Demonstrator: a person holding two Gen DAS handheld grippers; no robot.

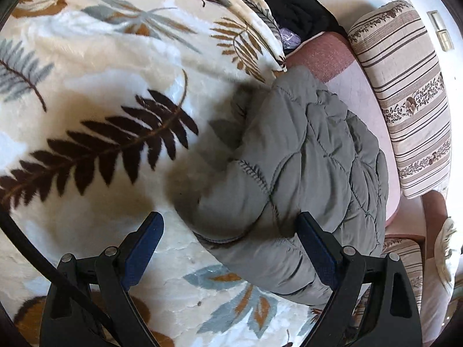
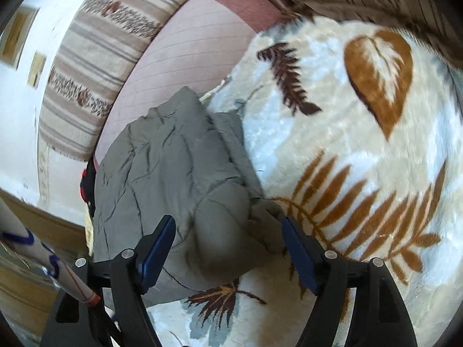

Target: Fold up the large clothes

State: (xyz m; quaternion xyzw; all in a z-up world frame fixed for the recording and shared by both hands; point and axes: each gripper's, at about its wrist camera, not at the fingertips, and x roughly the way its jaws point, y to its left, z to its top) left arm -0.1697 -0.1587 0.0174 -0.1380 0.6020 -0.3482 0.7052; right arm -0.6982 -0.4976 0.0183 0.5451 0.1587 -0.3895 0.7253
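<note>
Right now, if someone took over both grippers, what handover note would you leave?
Left gripper: open, empty, hovering at the near edge of the grey quilted padded jacket.
Right gripper: open, empty, over the same jacket.
The jacket lies bunched into a compact bundle on the cream leaf-print fleece blanket, beside the striped cushion.
Done: looks mostly folded.
Left: tidy or flatten if needed.

Both grippers (image 1: 231, 248) (image 2: 228, 245): blk arms, blue pads, silver pivot pins.
</note>
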